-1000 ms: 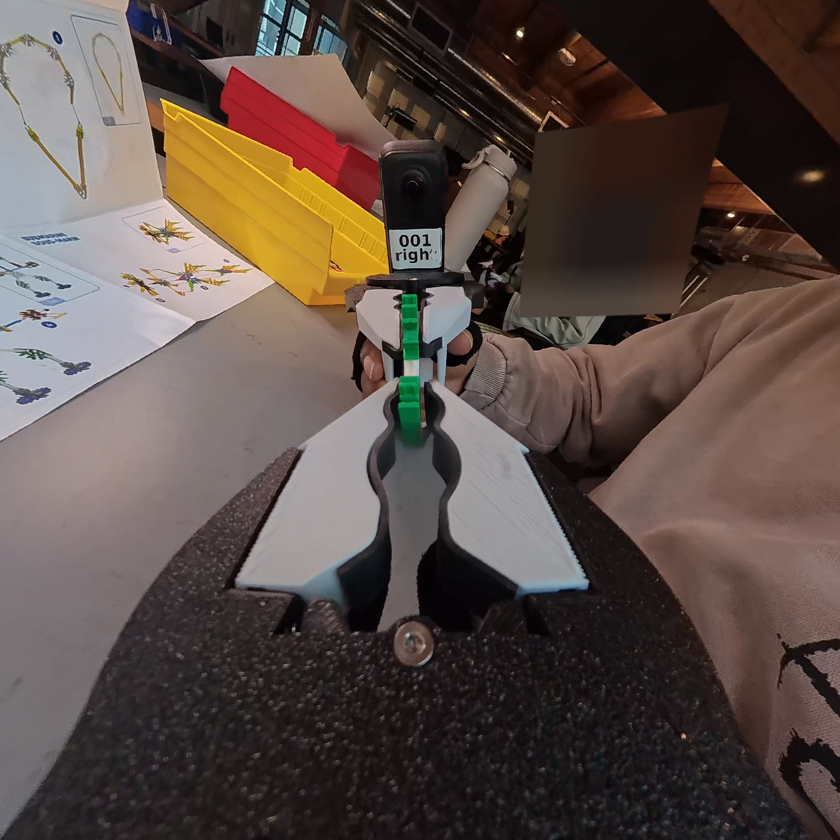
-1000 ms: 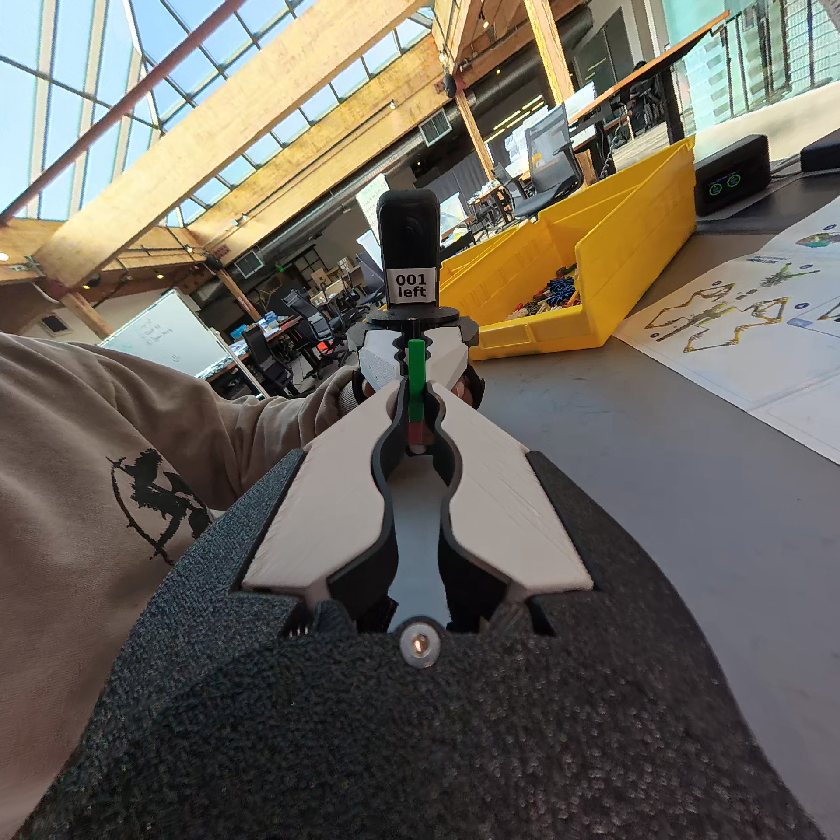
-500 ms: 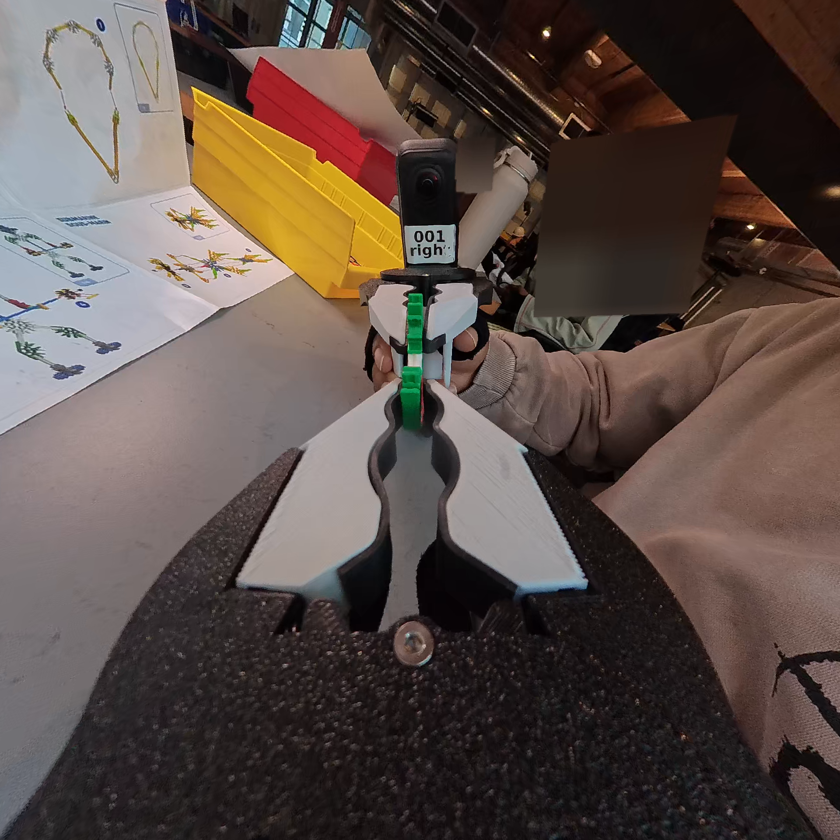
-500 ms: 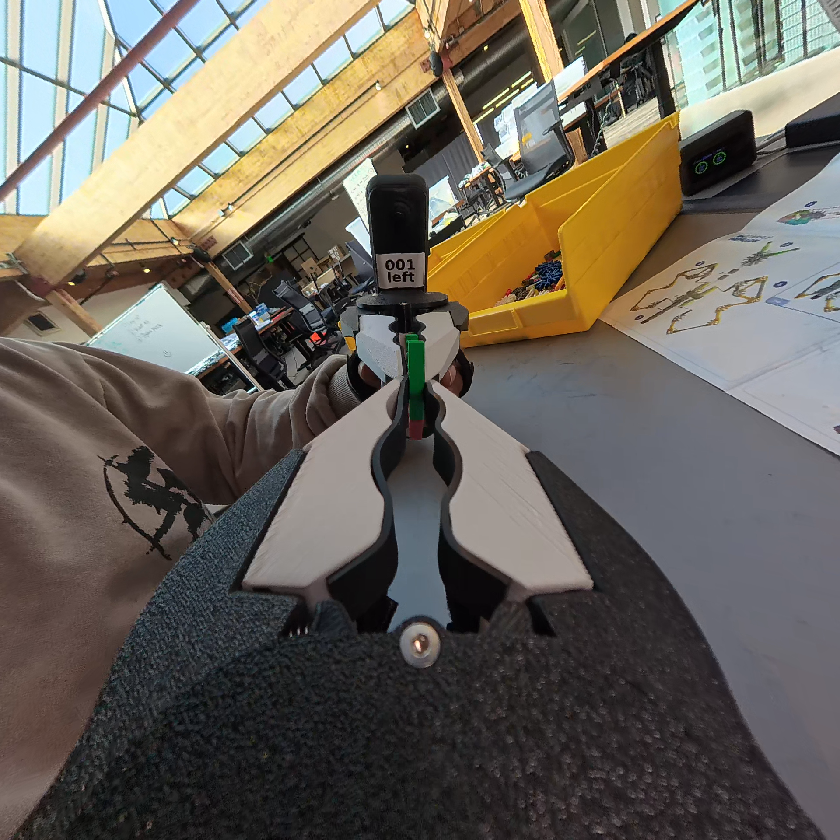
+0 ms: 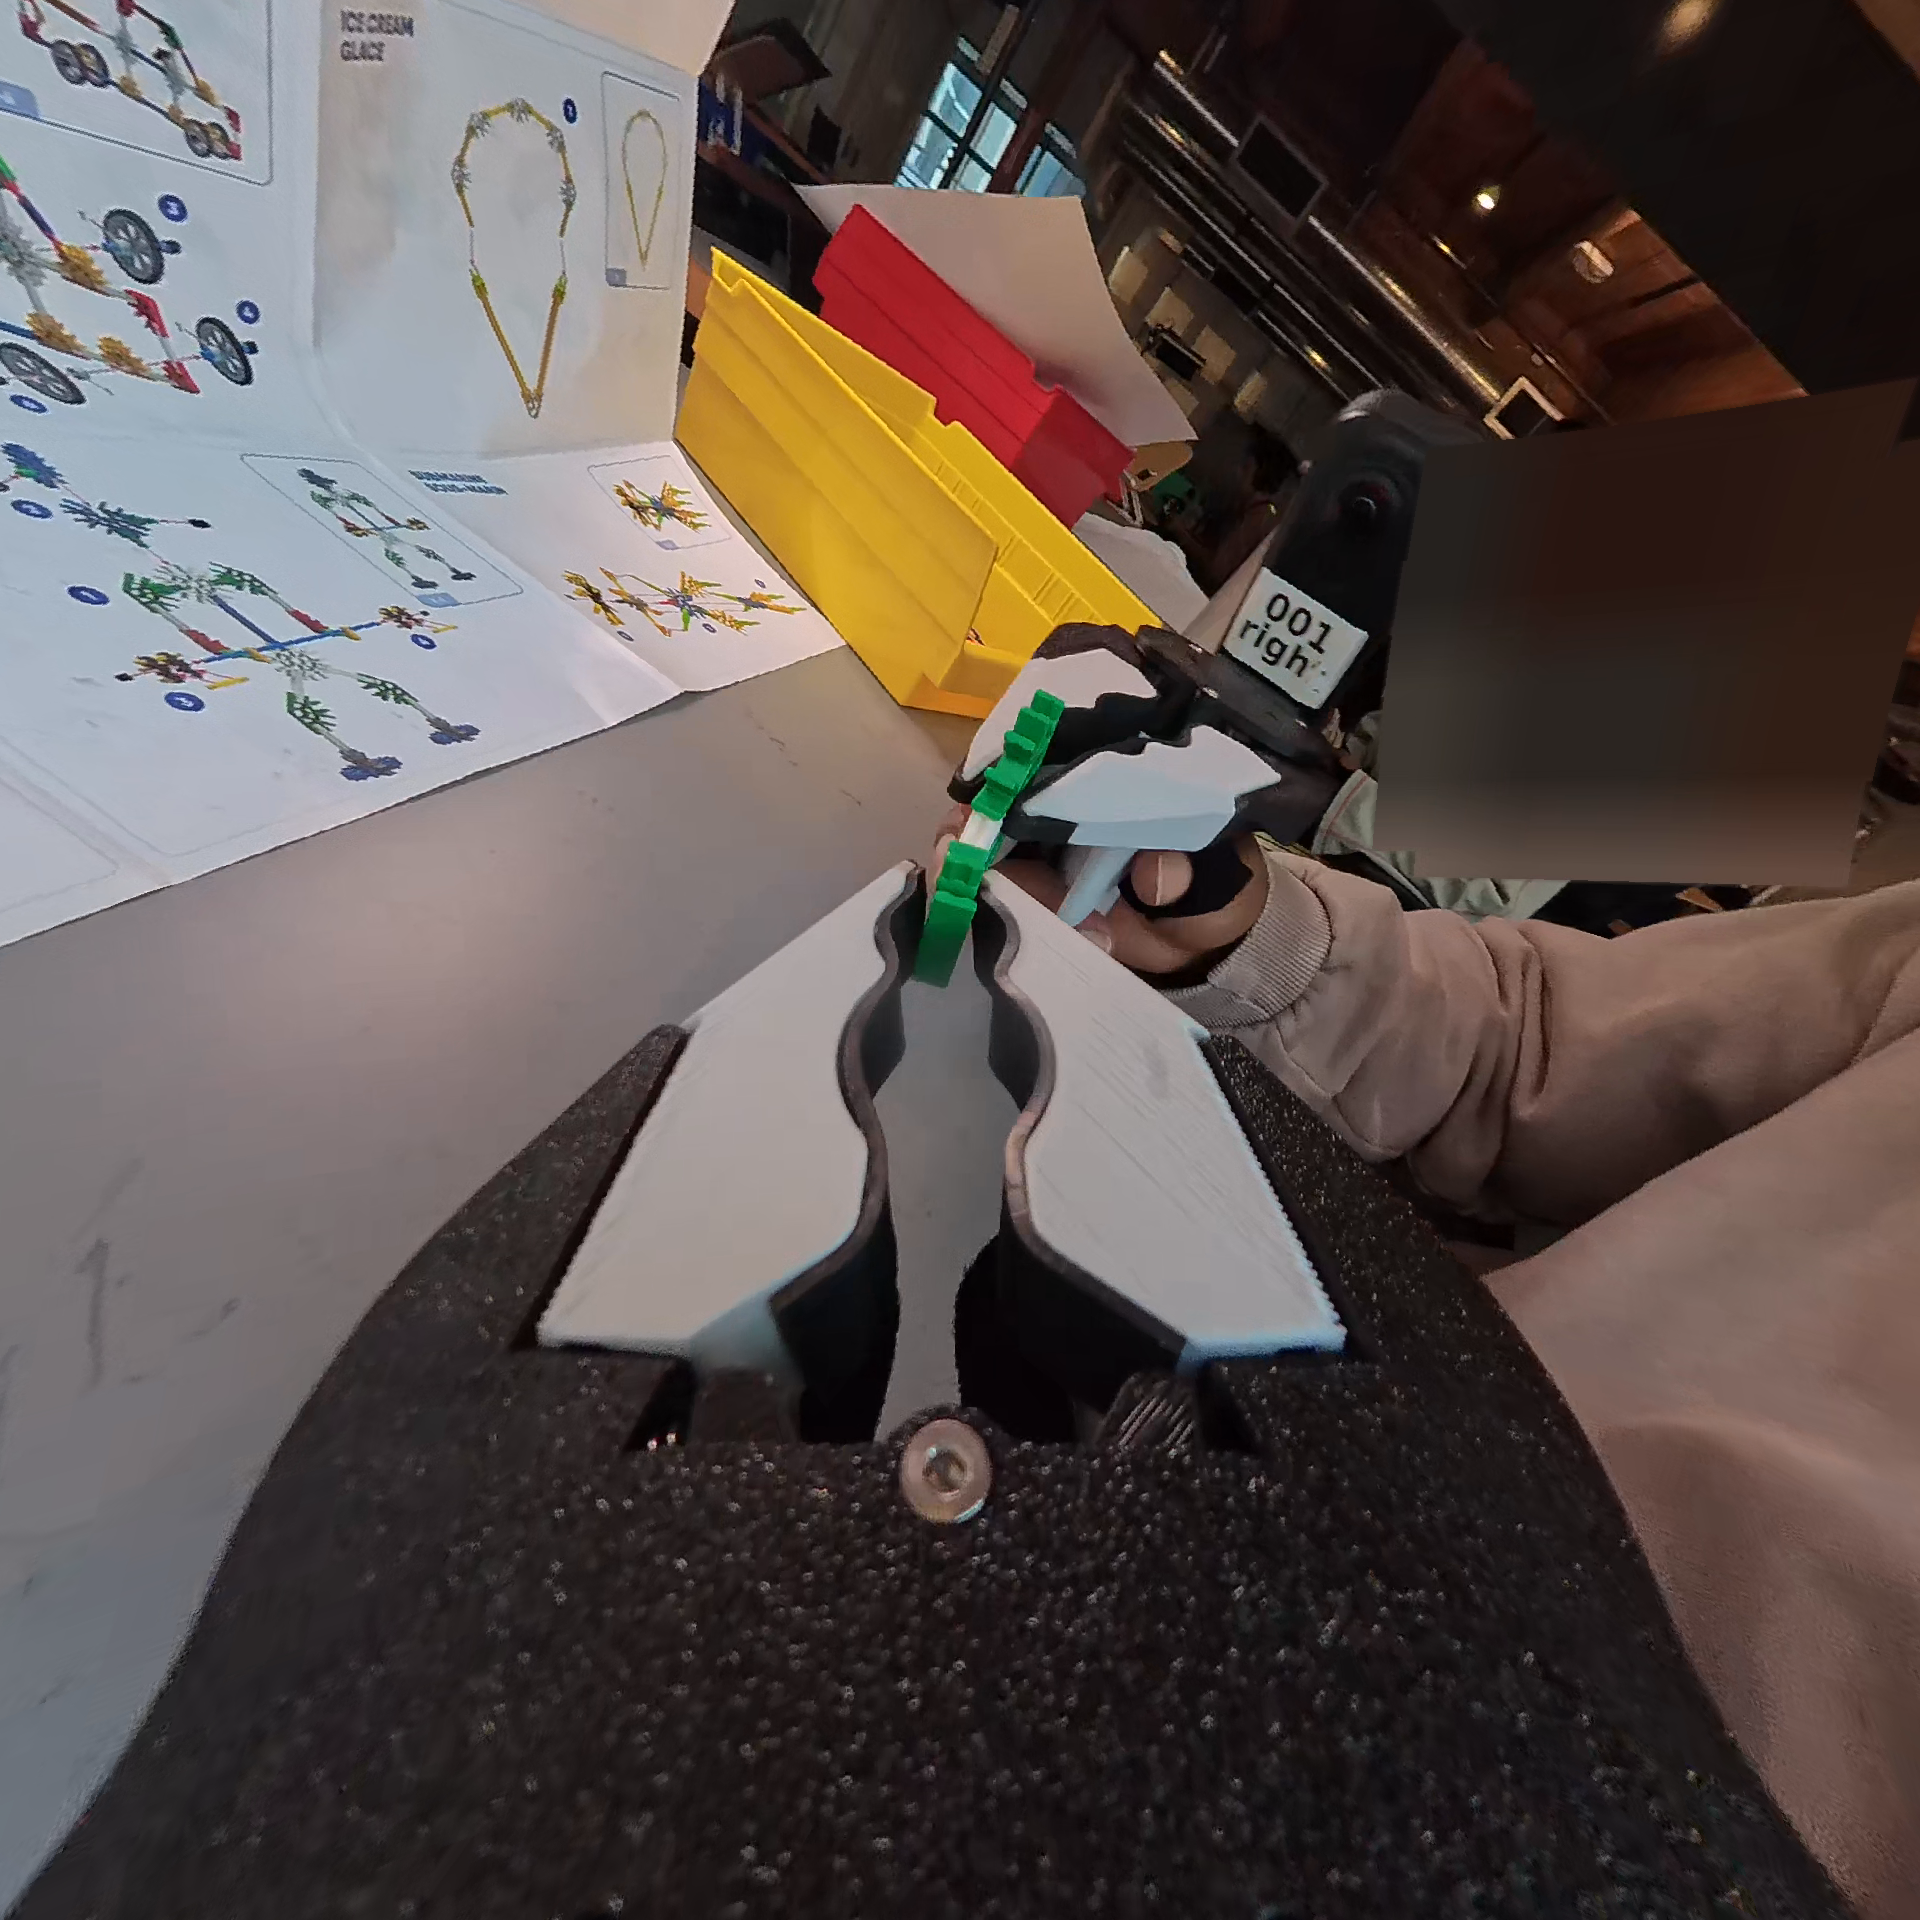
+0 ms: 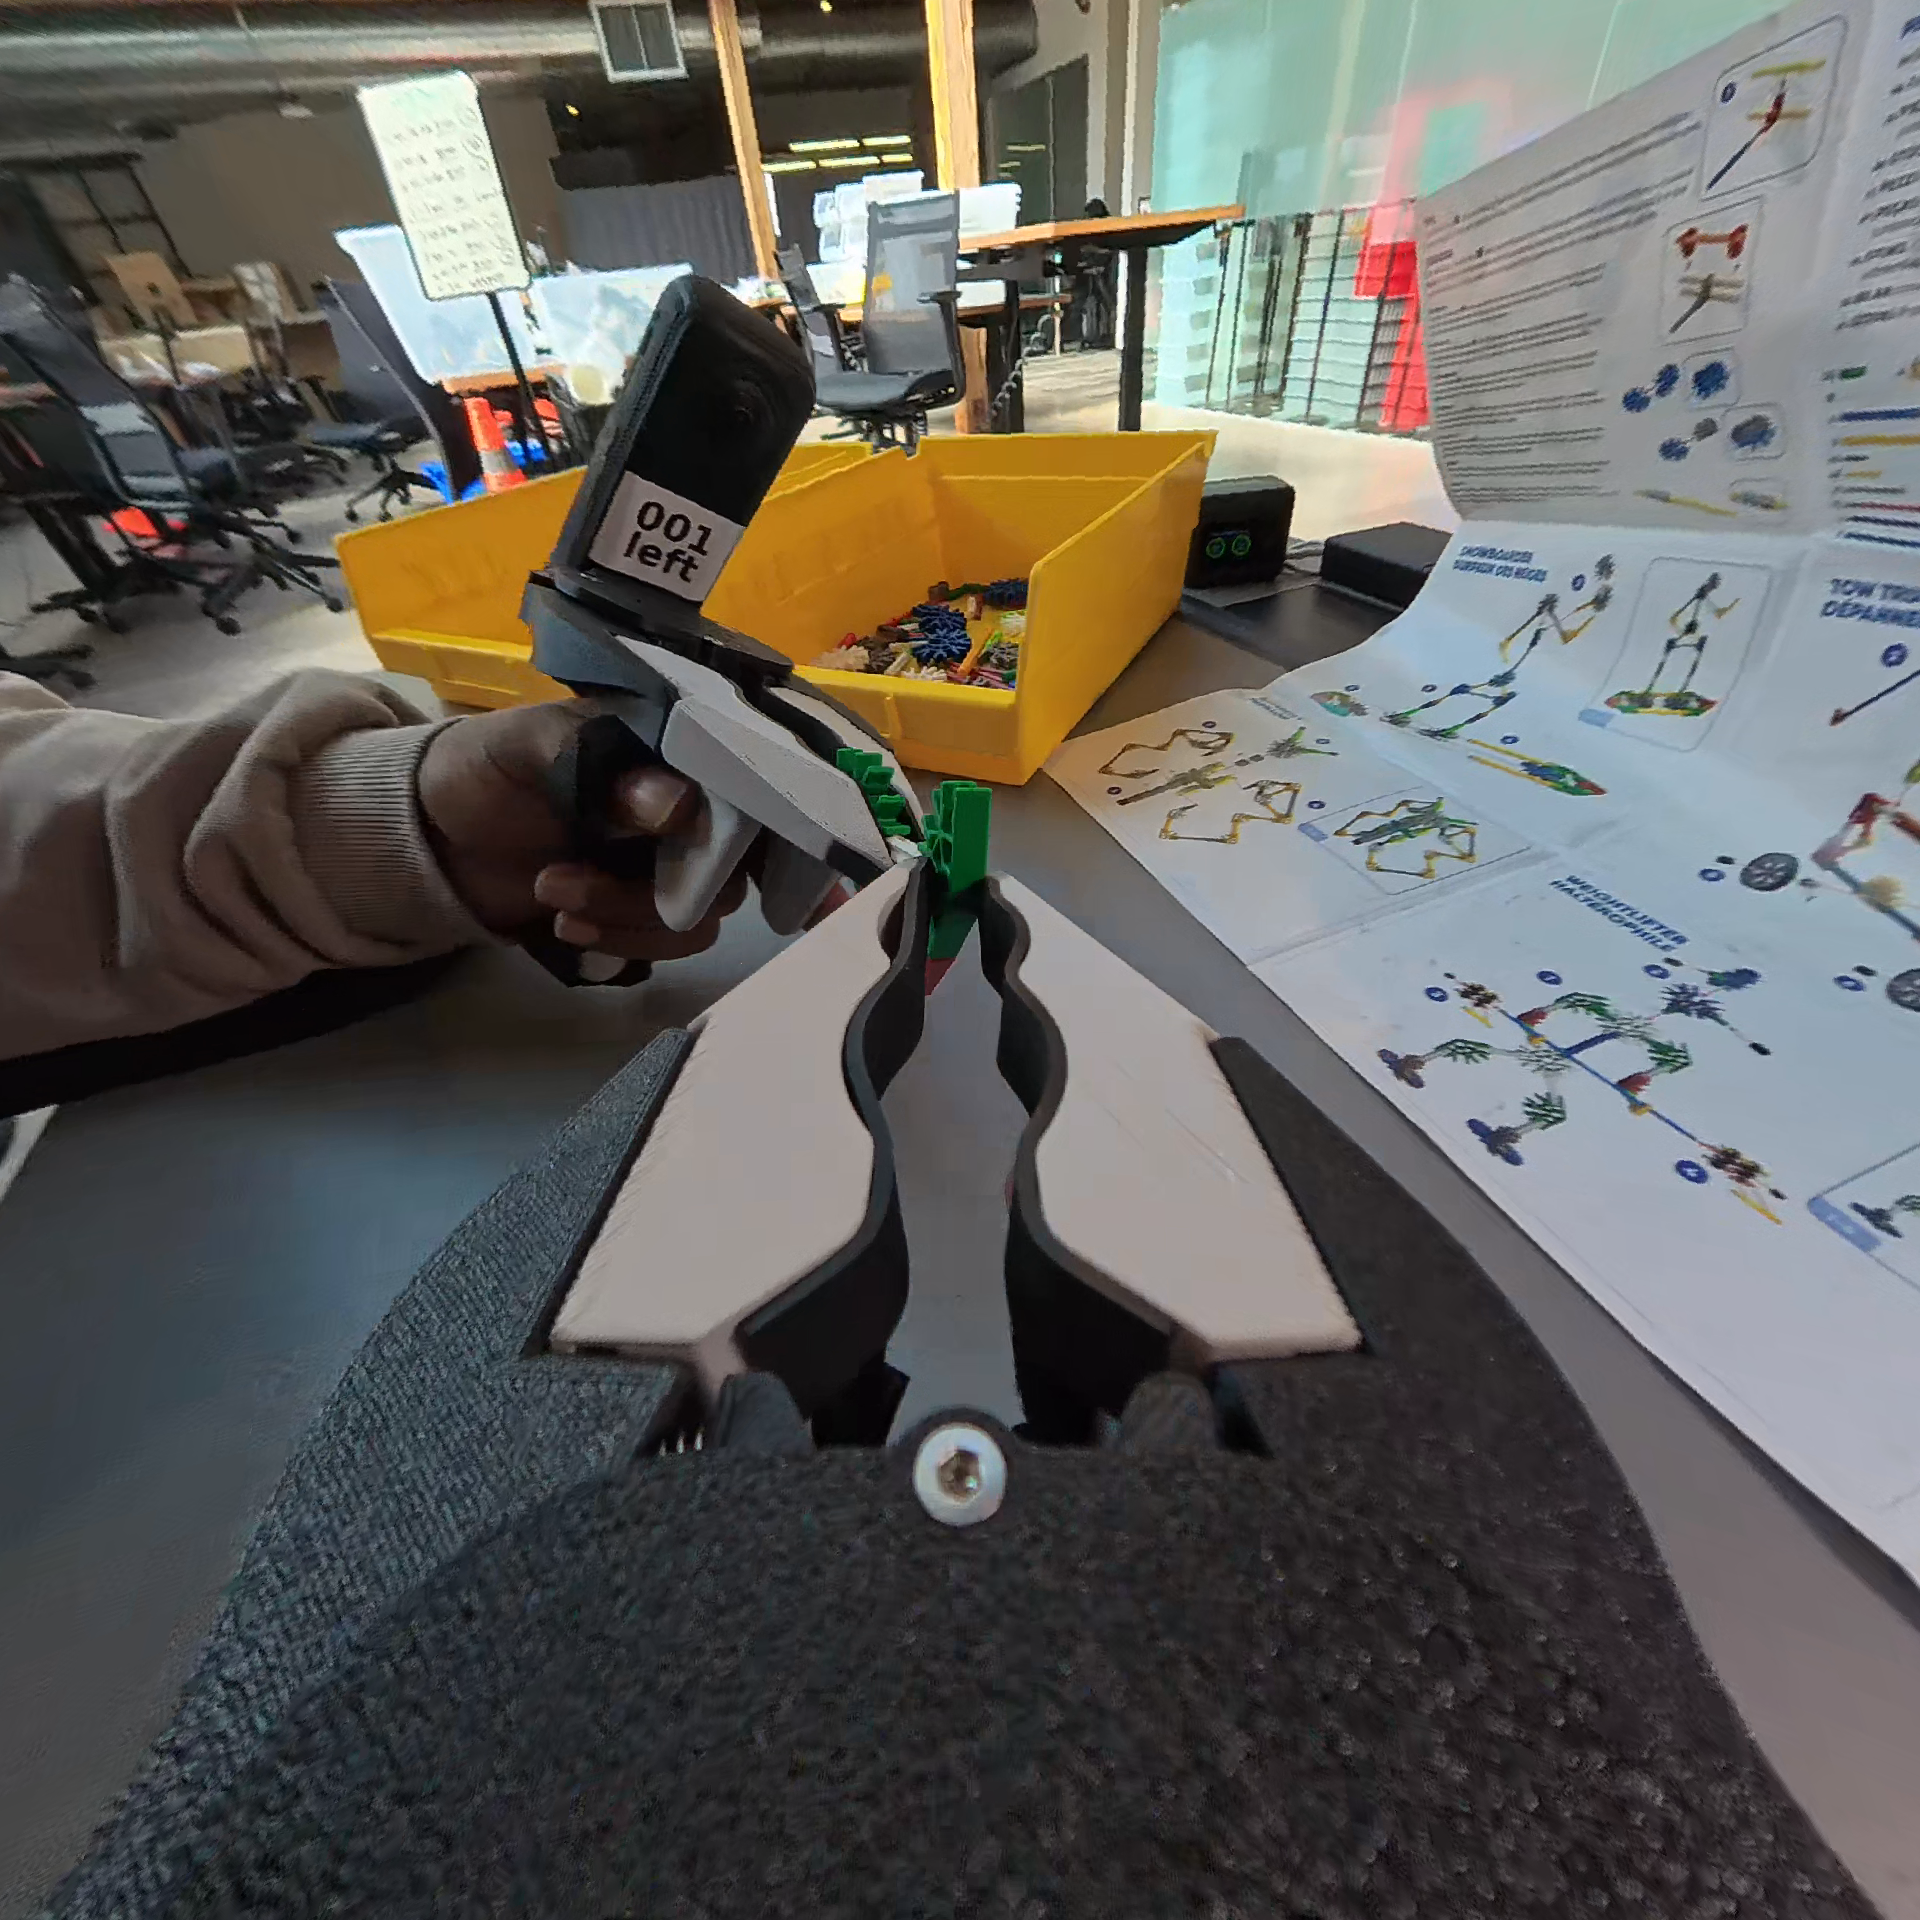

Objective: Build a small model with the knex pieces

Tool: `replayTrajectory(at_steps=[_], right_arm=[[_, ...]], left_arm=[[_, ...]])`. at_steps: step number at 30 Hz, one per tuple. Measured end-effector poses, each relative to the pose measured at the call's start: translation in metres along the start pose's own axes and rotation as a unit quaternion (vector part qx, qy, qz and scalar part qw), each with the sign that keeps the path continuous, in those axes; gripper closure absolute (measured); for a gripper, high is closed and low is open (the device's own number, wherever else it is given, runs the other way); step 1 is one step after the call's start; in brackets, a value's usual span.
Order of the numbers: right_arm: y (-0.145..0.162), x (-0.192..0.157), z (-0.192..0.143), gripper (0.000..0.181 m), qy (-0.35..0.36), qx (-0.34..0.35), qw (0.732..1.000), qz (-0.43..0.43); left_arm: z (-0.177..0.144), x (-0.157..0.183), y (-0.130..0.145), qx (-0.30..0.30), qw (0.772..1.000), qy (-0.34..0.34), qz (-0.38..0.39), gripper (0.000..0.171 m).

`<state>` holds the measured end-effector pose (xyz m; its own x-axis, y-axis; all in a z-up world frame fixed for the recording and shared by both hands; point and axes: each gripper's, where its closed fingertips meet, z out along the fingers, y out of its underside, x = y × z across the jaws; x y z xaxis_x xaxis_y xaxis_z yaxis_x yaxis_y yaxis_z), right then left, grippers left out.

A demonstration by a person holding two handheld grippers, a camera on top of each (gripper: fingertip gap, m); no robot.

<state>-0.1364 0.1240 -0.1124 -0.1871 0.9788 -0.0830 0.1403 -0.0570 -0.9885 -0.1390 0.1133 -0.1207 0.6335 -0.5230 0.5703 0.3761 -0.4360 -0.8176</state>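
1. Left gripper (image 5: 940, 914), white ridged plastic fingers with black wavy liners, is clamped on a toothed green connector (image 5: 948, 902).
2. Right gripper (image 6: 951, 904) pinches another green connector (image 6: 956, 831); a red piece below it is half hidden.
3. Behind the connectors stands a glossy yellow bin (image 6: 1091, 582); beside it lie printed instruction sheets (image 6: 1558, 883) on the grey worktop (image 5: 364, 1018).

Readable bits, not quoting: small white printed sticker (image 5: 1294, 639) on right gripper's (image 5: 975, 831) black camera, same on left gripper's (image 6: 906, 844). Headings + step nos. on white folded instruction sheets (image 5: 312, 582) at the grey worktop's (image 5: 312, 1091) edges. Handwritten whiteboard (image 6: 442, 187) in bg, too blurry.
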Motion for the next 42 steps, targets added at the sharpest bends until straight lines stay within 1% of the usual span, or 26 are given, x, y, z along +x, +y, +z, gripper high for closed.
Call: replayTrajectory(at_steps=[2, 5, 8, 11, 14, 19, 23, 24, 27, 28, 32, 34, 36, 38, 40, 42], right_arm=[[-0.001, 0.005, 0.001, 0.173, 0.035, 0.001, 0.999, -0.027], [-0.009, 0.012, 0.001, 0.172, 0.095, 0.010, 0.992, -0.087], [-0.017, 0.017, 0.000, 0.171, 0.165, 0.000, 0.971, -0.175], [-0.017, 0.024, 0.001, 0.172, 0.222, -0.028, 0.943, -0.247], [-0.017, 0.031, 0.002, 0.172, 0.251, -0.052, 0.925, -0.282], [-0.011, 0.034, 0.003, 0.173, 0.259, -0.078, 0.917, -0.293], [-0.004, 0.038, 0.004, 0.173, 0.272, -0.097, 0.908, -0.305], [-0.002, 0.039, 0.004, 0.173, 0.276, -0.101, 0.903, -0.313], [0.000, 0.045, 0.006, 0.172, 0.291, -0.109, 0.891, -0.330], [0.002, 0.047, 0.006, 0.172, 0.295, -0.113, 0.889, -0.330], [0.003, 0.054, 0.006, 0.173, 0.315, -0.106, 0.895, -0.298], [-0.002, 0.060, 0.004, 0.177, 0.342, -0.097, 0.892, -0.279], [-0.004, 0.059, 0.006, 0.178, 0.343, -0.090, 0.898, -0.261], [-0.007, 0.055, 0.007, 0.177, 0.336, -0.081, 0.905, -0.249], [-0.006, 0.051, 0.006, 0.177, 0.322, -0.066, 0.915, -0.235], [-0.005, 0.049, 0.002, 0.177, 0.288, -0.036, 0.939, -0.183]], left_arm=[[0.002, -0.004, -0.003, 0.022, 0.999, -0.030, 0.008, 0.165], [0.005, -0.005, -0.012, 0.057, 0.993, -0.086, 0.050, 0.165], [0.007, -0.008, -0.021, 0.087, 0.987, -0.122, 0.056, 0.164], [0.010, -0.016, -0.024, 0.094, 0.979, -0.164, 0.069, 0.162], [0.013, -0.023, -0.025, 0.098, 0.974, -0.192, 0.073, 0.161], [0.017, -0.028, -0.018, 0.073, 0.965, -0.227, 0.106, 0.162], [0.020, -0.035, -0.011, 0.057, 0.965, -0.241, 0.091, 0.162], [0.022, -0.037, -0.009, 0.059, 0.966, -0.241, 0.072, 0.162], [0.026, -0.044, -0.009, 0.089, 0.971, -0.220, -0.031, 0.160], [0.028, -0.046, -0.008, 0.096, 0.970, -0.216, -0.052, 0.160], [0.034, -0.049, -0.008, 0.124, 0.963, -0.222, -0.091, 0.160], [0.040, -0.046, -0.007, 0.132, 0.961, -0.228, -0.084, 0.161], [0.049, -0.040, -0.005, 0.135, 0.957, -0.248, -0.061, 0.167], [0.047, -0.041, -0.009, 0.137, 0.959, -0.243, -0.057, 0.166], [0.047, -0.040, -0.008, 0.132, 0.963, -0.228, -0.061, 0.166], [0.046, -0.038, -0.006, 0.123, 0.967, -0.213, -0.068, 0.165]])
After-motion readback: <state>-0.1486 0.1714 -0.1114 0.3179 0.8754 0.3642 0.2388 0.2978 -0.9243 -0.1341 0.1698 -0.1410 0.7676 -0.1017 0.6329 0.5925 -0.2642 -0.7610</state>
